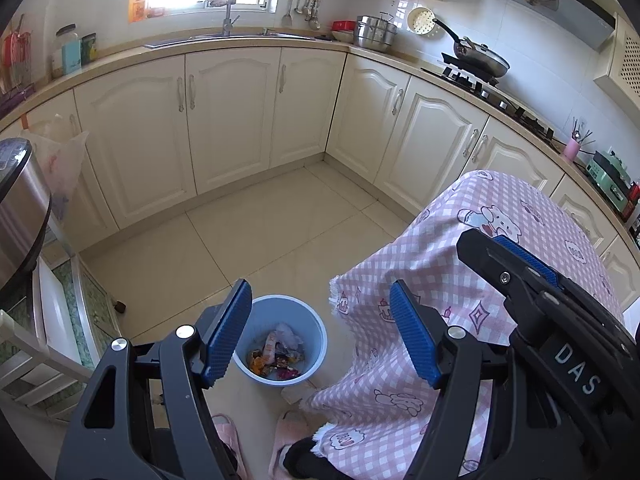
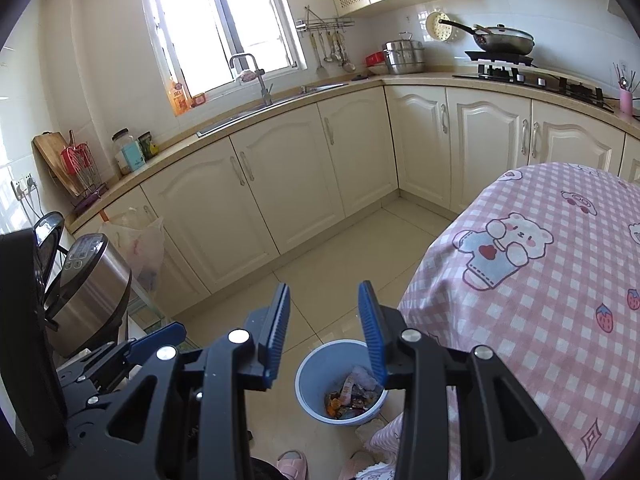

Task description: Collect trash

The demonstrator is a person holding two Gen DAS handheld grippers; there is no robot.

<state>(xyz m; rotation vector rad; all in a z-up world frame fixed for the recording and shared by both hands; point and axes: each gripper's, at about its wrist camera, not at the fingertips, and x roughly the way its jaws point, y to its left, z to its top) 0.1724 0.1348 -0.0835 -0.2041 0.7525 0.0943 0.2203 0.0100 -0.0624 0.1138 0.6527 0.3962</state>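
A light blue trash bin [image 1: 306, 322] stands on the tiled floor beside the table, with wrappers and scraps of trash [image 1: 278, 354] inside. It also shows in the right wrist view [image 2: 316, 376] with the trash [image 2: 352, 394] in it. My left gripper [image 1: 320, 308] is open and empty, held above the bin. My right gripper [image 2: 325, 308] is open and empty, also above the bin. The right gripper's body [image 1: 560, 308] shows at the right of the left wrist view, over the table. The left gripper [image 2: 132, 354] shows at the lower left of the right wrist view.
A table with a pink checked cloth [image 2: 540, 280] fills the right. Cream cabinets [image 1: 232, 120] run along the walls, with a sink [image 1: 228, 38] and stove [image 1: 476, 76]. A steel rice cooker [image 2: 92, 288] stands on a low rack at left. Pink slippers [image 1: 290, 436] are on the floor.
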